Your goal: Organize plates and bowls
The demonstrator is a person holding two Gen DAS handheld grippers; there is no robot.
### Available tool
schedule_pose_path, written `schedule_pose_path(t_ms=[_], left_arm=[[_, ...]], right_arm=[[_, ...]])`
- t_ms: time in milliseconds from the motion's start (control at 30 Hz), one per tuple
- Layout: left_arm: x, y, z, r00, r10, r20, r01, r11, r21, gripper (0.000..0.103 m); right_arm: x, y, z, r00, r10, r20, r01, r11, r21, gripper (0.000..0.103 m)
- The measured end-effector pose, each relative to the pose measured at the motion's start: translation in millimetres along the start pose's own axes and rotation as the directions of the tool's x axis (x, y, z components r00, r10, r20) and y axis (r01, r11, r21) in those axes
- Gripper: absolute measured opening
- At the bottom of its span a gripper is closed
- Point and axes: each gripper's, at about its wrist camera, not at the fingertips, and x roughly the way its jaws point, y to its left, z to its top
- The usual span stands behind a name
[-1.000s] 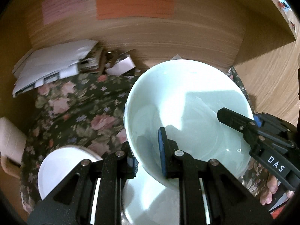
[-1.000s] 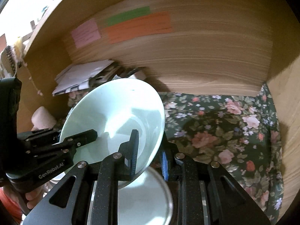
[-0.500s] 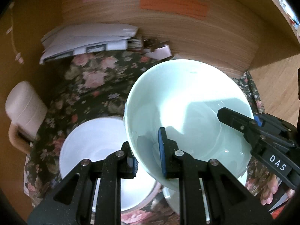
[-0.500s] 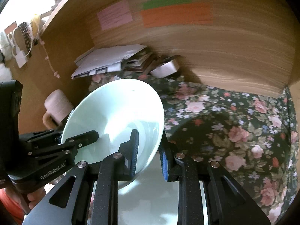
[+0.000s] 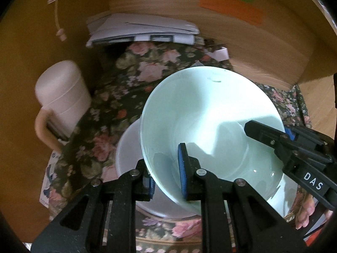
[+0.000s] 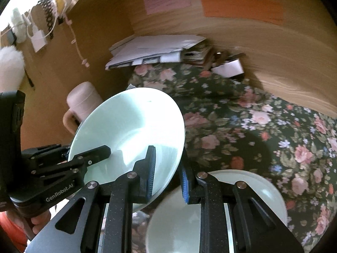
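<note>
We see the left gripper (image 5: 166, 172) and right gripper (image 6: 168, 172) each clamped on the rim of one pale green bowl (image 5: 208, 130), at opposite sides, holding it tilted above the floral surface (image 6: 242, 126). A white bowl (image 5: 128, 147) sits just below it on the left; a plate (image 6: 263, 185) lies under the right gripper. A mug (image 5: 61, 103) stands near the left wall.

Wood-grain walls (image 6: 263, 48) enclose a tabletop under a dark floral cloth (image 6: 263, 130). Pink, green and orange paper strips (image 6: 242, 8) stick to the back wall. Daylight glares at the upper left.
</note>
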Motion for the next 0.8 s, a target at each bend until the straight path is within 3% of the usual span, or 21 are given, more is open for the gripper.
schedule_pose_path(t_ms=[300, 800], left_arm=[[-4, 28, -12, 0.999, 0.045, -0.019, -0.045, 0.999, -0.03, 0.018], [3, 24, -15, 0.995, 0.097, -0.007, -0.097, 0.995, 0.015, 0.018]], right_arm=[[20, 20, -4, 0.997, 0.056, -0.043, -0.058, 0.998, -0.032, 0.019], [39, 15, -15, 0.993, 0.074, -0.097, -0.076, 0.997, -0.017, 0.019]])
